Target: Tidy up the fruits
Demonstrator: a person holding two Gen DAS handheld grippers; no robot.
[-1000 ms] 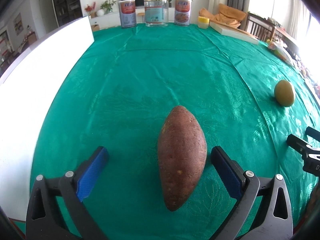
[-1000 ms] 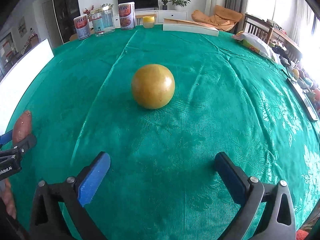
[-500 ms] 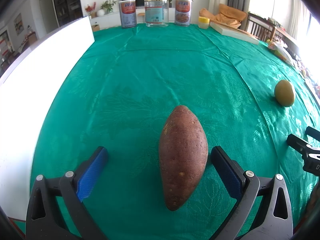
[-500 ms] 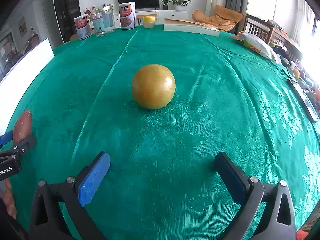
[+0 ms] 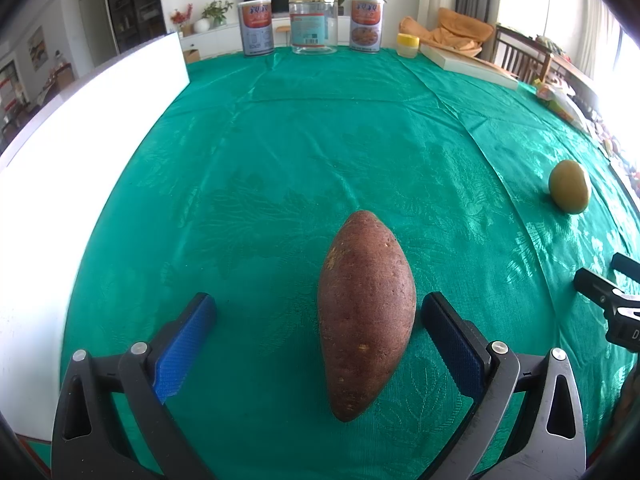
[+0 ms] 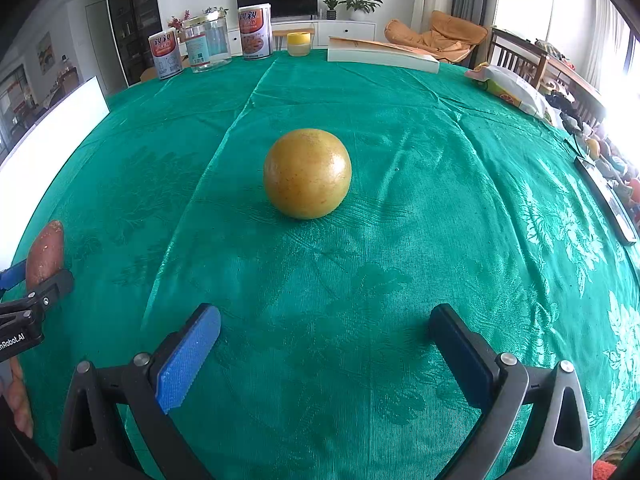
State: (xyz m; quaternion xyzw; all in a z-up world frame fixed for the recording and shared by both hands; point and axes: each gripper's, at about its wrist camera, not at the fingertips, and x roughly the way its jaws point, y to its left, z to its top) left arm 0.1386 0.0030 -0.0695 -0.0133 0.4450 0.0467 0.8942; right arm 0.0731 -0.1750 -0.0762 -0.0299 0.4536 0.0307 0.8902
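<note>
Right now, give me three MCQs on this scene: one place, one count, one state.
1. Where does the sweet potato lie?
A. between the left hand-held gripper's fingers
B. beside the jar
C. on the book

2. How many labelled tins flank the glass jar?
A. one
B. two
C. four

3. What state is the right hand-held gripper in?
A. shut on the round yellow fruit
B. open, empty
C. shut, empty

Key: 1 A, it sits inside the left hand-held gripper, nearer the right finger. 2 B, one each side. 3 B, jaws spread, the round yellow fruit well ahead.
</note>
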